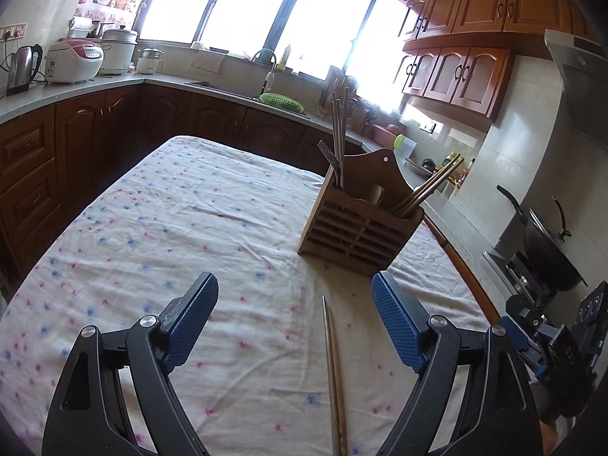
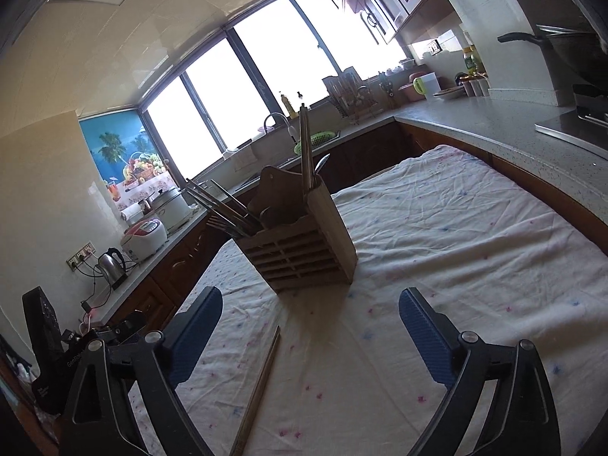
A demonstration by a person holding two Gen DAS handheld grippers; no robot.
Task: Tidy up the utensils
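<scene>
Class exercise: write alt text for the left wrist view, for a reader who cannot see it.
A pair of wooden chopsticks lies on a flower-print tablecloth between the wide-open jaws of the left gripper, touching neither. Beyond stands a slatted wooden utensil holder with chopsticks and metal utensils upright inside, against kitchen counters and bright windows.

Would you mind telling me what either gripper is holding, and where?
Nothing: left gripper and right gripper are open; the chopsticks lie loose on the cloth.
</scene>
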